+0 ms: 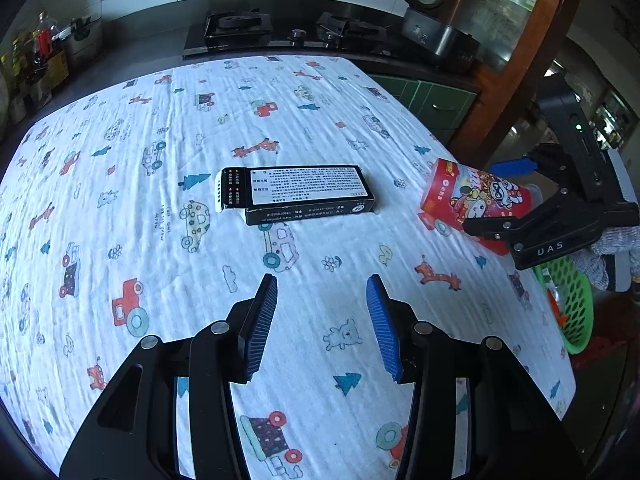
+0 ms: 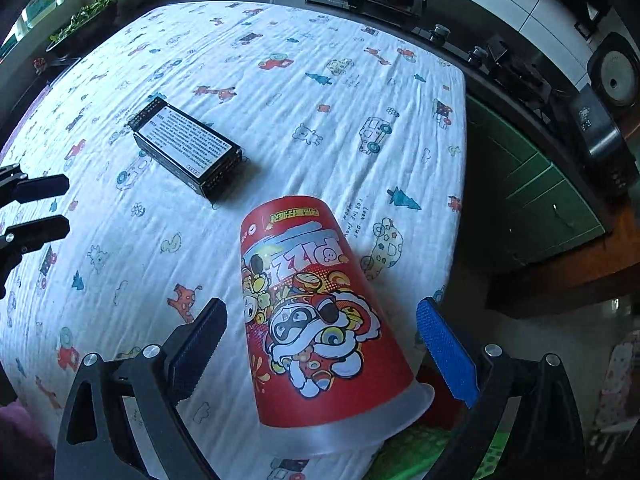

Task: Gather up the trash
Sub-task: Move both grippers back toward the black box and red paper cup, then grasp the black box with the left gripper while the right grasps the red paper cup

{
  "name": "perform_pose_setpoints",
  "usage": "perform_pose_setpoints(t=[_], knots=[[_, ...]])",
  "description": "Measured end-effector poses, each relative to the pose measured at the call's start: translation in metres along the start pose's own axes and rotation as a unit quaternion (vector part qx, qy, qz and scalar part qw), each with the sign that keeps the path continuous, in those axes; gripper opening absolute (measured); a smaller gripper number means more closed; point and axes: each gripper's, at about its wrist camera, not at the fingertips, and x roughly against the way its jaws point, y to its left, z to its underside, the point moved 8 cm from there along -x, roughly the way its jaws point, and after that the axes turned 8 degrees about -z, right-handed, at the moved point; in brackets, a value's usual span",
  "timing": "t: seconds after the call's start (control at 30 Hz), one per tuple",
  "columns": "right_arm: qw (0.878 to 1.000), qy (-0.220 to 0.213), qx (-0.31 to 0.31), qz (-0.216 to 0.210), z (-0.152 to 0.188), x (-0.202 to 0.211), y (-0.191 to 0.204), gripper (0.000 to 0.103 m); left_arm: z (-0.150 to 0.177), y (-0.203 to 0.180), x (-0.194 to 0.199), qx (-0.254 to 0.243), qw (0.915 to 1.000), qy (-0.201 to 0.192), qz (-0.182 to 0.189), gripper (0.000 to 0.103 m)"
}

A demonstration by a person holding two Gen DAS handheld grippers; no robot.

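A red printed paper cup point(image 2: 316, 320) lies on its side at the table's right edge, its mouth toward the right wrist camera. My right gripper point(image 2: 320, 340) is open, a finger on each side of the cup, with gaps showing. In the left wrist view the cup point(image 1: 476, 200) shows at the right with the right gripper point(image 1: 516, 220) at it. A black box with a white label point(image 1: 304, 194) lies flat mid-table; it also shows in the right wrist view point(image 2: 186, 150). My left gripper point(image 1: 322, 300) is open and empty, short of the box.
A green mesh basket point(image 1: 576, 304) stands below the table's right edge. The table wears a white cartoon-print cloth point(image 1: 160, 240). A gas stove point(image 1: 280, 32) and rice cooker point(image 1: 432, 16) sit on the counter behind. Bottles point(image 1: 40, 56) stand at far left.
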Motion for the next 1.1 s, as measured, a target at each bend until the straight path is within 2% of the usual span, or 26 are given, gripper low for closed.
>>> perform_pose_setpoints(t=[0.07,0.1,0.13,0.37,0.47,0.5,0.57,0.8,0.9,1.1], knots=[[1.0,0.011,0.003,0.015,0.001,-0.006,-0.002,0.089,-0.004,0.002,-0.003,-0.008,1.0,-0.001,-0.005,0.052],[1.0,0.018,0.001,0.013,0.003,-0.009,-0.002,0.078,-0.006,0.002,-0.005,-0.013,0.9999,0.0,-0.008,0.052],[1.0,0.021,-0.002,0.01,0.004,-0.011,-0.001,0.075,-0.008,0.002,-0.007,-0.019,0.9998,0.001,-0.008,0.052],[1.0,0.002,-0.016,0.004,0.01,0.001,0.004,0.071,-0.036,-0.002,-0.018,-0.111,0.9932,-0.014,-0.03,0.066],[1.0,-0.004,-0.021,-0.004,0.015,0.008,0.007,0.07,-0.049,-0.005,-0.026,-0.144,0.9894,-0.015,-0.01,0.07],[1.0,-0.005,-0.025,-0.005,0.016,0.01,0.007,0.07,-0.053,-0.007,-0.029,-0.156,0.9876,-0.013,-0.002,0.071],[0.999,-0.011,-0.033,-0.013,0.02,0.017,0.007,0.07,-0.06,-0.007,-0.034,-0.18,0.9834,-0.024,-0.011,0.071],[0.994,-0.034,-0.081,-0.064,0.032,0.036,0.009,0.07,-0.065,-0.024,-0.05,-0.262,0.964,-0.017,0.044,0.077],[0.993,-0.036,-0.089,-0.075,0.036,0.04,0.013,0.07,-0.065,-0.028,-0.056,-0.295,0.9541,-0.018,0.048,0.077],[0.991,-0.029,-0.096,-0.085,0.044,0.041,0.02,0.07,-0.064,-0.03,-0.073,-0.324,0.9438,0.006,0.064,0.078]])
